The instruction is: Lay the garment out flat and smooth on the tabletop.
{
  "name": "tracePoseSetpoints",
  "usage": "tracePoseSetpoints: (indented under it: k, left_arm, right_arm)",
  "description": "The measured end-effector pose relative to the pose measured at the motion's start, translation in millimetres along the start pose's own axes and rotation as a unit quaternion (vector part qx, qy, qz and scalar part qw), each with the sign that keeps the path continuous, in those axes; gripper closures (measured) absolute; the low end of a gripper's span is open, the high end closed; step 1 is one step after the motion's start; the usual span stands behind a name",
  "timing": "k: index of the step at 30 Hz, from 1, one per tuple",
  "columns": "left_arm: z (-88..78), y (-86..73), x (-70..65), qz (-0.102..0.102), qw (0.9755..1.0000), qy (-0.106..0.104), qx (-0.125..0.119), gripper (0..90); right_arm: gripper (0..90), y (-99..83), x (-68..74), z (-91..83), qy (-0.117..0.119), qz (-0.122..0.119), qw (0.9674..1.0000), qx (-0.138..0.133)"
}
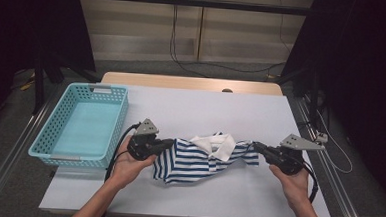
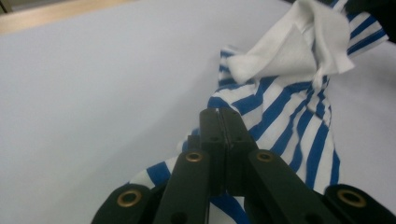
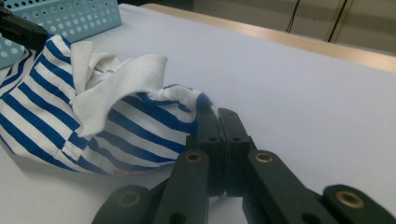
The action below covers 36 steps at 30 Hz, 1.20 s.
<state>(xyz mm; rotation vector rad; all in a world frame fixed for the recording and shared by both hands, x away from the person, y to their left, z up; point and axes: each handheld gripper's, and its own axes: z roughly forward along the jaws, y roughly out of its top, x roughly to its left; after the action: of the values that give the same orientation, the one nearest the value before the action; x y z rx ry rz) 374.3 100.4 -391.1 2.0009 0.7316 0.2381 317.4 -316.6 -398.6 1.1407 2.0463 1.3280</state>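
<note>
A blue-and-white striped shirt (image 1: 198,161) with a white collar (image 1: 216,144) hangs stretched between my two grippers over the white table (image 1: 191,108). My left gripper (image 1: 171,143) is shut on the shirt's left shoulder; in the left gripper view its jaws (image 2: 219,116) pinch the striped cloth (image 2: 289,121). My right gripper (image 1: 255,146) is shut on the right shoulder, and the right gripper view shows the jaws (image 3: 218,116) clamped on the fabric edge (image 3: 140,126). The lower hem sags onto the table.
A light blue perforated basket (image 1: 82,125) stands at the table's left side, its corner (image 3: 60,16) visible behind the shirt. A wooden strip (image 1: 192,82) runs along the table's far edge. Cables lie on the floor beyond.
</note>
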Motion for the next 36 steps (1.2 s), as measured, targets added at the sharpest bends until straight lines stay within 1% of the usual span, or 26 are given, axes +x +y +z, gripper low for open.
tracePoseSetpoints:
  k: [2,3,4,5,6,8,10,12,14,16,18,20,21,22,23,24,26,27,28,29,30,31,32,33,34,36]
  left_arm:
    - [-2.2,5.8,0.0,0.002,1.0000,0.004,-0.007,89.3]
    - [-2.7,8.0,0.0,0.002,0.9999,0.004,-0.012,89.4]
    - [-4.0,10.5,0.6,0.007,0.9999,0.006,-0.013,89.4]
    - [-5.4,13.1,0.4,0.005,0.9998,0.010,-0.018,89.4]
    - [-6.8,15.6,1.3,0.005,0.9997,0.009,-0.024,89.4]
    - [-10.3,21.9,3.1,0.005,0.9994,0.015,-0.029,89.4]
    - [-13.1,28.7,4.9,0.010,0.9990,0.021,-0.038,89.4]
    - [-16.3,36.1,7.8,0.007,0.9986,0.023,-0.046,89.4]
    - [-18.1,42.5,9.6,0.006,0.9979,0.028,-0.057,89.5]
    - [-20.1,48.5,12.0,0.008,0.9975,0.033,-0.062,89.4]
    - [-22.2,53.5,15.4,0.005,0.9967,0.038,-0.071,89.4]
    - [-24.7,58.7,19.8,0.005,0.9959,0.049,-0.076,89.5]
    - [-25.7,61.1,22.4,0.002,0.9955,0.052,-0.080,89.5]
    - [-26.1,63.6,25.1,0.001,0.9950,0.056,-0.082,89.5]
    - [-26.0,66.0,28.1,0.002,0.9948,0.064,-0.080,89.5]
    - [-24.8,67.2,31.8,-0.002,0.9944,0.066,-0.083,89.5]
    - [-22.2,68.4,39.4,-0.015,0.9942,0.070,-0.080,89.5]
    - [-19.2,67.9,42.9,-0.025,0.9939,0.066,-0.085,89.5]
    - [-17.1,67.2,46.7,-0.032,0.9940,0.067,-0.080,89.5]
    - [-13.4,66.0,49.6,-0.035,0.9936,0.071,-0.080,89.5]
    - [-9.4,64.6,52.6,-0.037,0.9933,0.079,-0.076,89.5]
    - [-5.7,63.1,56.1,-0.044,0.9934,0.079,-0.071,89.4]
    - [-4.8,62.2,61.8,-0.025,0.9950,0.084,-0.047,89.4]
    - [1.0,61.5,61.7,-0.052,0.9931,0.085,-0.063,89.4]
    - [4.3,61.0,63.7,-0.056,0.9928,0.084,-0.064,89.5]
    - [9.9,61.3,64.5,-0.052,0.9929,0.090,-0.057,89.4]
  right_arm:
    - [90.0,5.5,1.0,-1.3,-0.001,-0.005,1.0000,-0.008]
    - [90.0,8.6,1.9,-2.4,0.000,-0.003,0.9999,-0.012]
    - [90.0,11.7,2.4,-3.8,-0.001,-0.005,0.9999,-0.016]
    - [90.0,14.8,2.4,-5.3,-0.001,-0.009,0.9997,-0.021]
    - [90.0,17.9,1.8,-7.3,-0.002,-0.015,0.9996,-0.025]
    - [90.0,24.5,0.6,-11.5,-0.006,-0.016,0.9992,-0.035]
    - [90.0,31.4,-1.7,-15.0,-0.009,-0.019,0.9988,-0.043]
    - [90.0,39.0,-4.1,-17.0,-0.012,-0.025,0.9985,-0.048]
    - [90.0,46.5,-5.3,-17.7,-0.015,-0.031,0.9981,-0.050]
    - [90.0,54.6,-5.5,-18.1,-0.014,-0.038,0.9977,-0.053]
    - [90.0,62.6,-6.1,-18.1,-0.013,-0.042,0.9971,-0.062]
    - [90.0,69.9,-6.9,-16.9,-0.010,-0.046,0.9963,-0.072]
    - [90.0,73.4,-7.2,-15.8,-0.008,-0.046,0.9961,-0.075]
    - [90.0,76.6,-7.7,-13.8,-0.006,-0.045,0.9961,-0.076]
    - [90.0,79.3,-9.1,-10.6,-0.004,-0.047,0.9961,-0.075]
    - [90.0,81.6,-9.9,-6.2,-0.004,-0.044,0.9963,-0.074]
    - [90.0,84.2,-13.5,3.9,-0.004,-0.041,0.9967,-0.070]
    - [90.0,84.6,-15.6,9.2,-0.004,-0.039,0.9969,-0.067]
    - [90.0,84.3,-17.6,14.5,-0.002,-0.036,0.9972,-0.065]
    - [90.0,83.6,-19.9,19.4,-0.001,-0.033,0.9976,-0.060]
    - [90.0,82.6,-22.9,24.3,0.001,-0.032,0.9979,-0.056]
    - [90.0,81.6,-25.7,29.1,0.004,-0.029,0.9982,-0.052]
    - [90.0,80.7,-28.8,33.4,0.003,-0.026,0.9986,-0.047]
    - [90.0,80.0,-31.6,37.6,0.002,-0.023,0.9988,-0.043]
    - [90.0,79.6,-33.5,41.4,0.001,-0.015,0.9991,-0.039]
    - [90.0,78.3,-38.4,48.8,0.000,-0.009,0.9994,-0.034]
